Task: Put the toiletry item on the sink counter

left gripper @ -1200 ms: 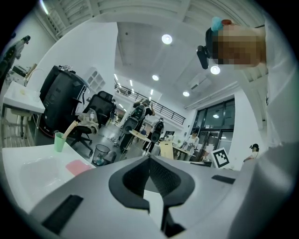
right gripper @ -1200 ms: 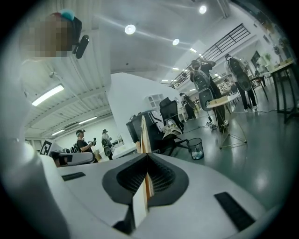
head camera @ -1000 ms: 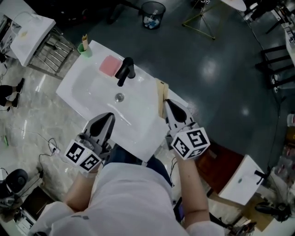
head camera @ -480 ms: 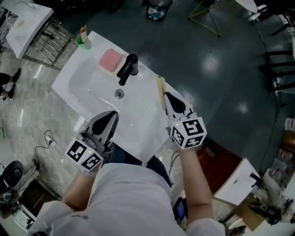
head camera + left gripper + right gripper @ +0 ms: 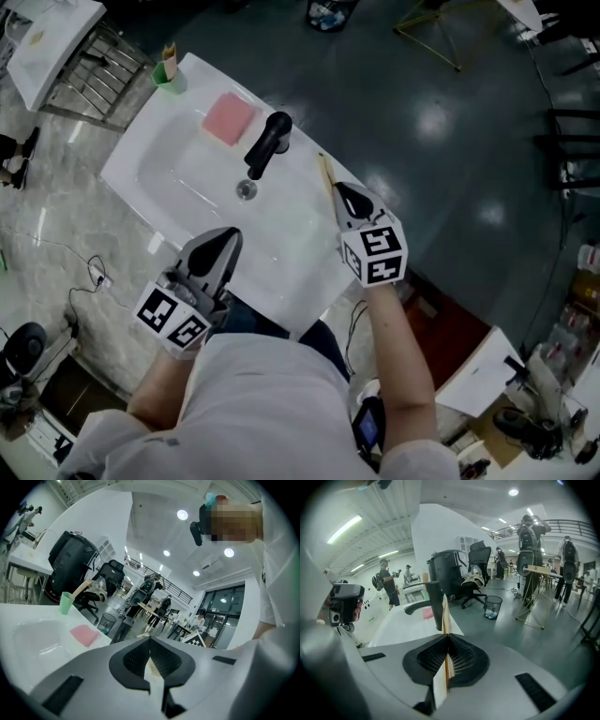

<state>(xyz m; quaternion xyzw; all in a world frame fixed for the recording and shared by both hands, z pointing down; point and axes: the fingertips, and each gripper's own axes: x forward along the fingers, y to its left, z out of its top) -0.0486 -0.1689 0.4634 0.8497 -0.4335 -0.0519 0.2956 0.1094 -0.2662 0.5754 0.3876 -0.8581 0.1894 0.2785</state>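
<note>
Probably light, stiff — pinches thin toiletry item by near end in right gripper, centre-right; left gripper closed empty, lower left.

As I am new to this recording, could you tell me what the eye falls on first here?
A white sink with a black faucet fills the head view's middle, a pink block and green cup on its far edge. The right tongs are shut on a thin tan strip at the sink's right end; the left tongs sit shut at its near edge.
</note>
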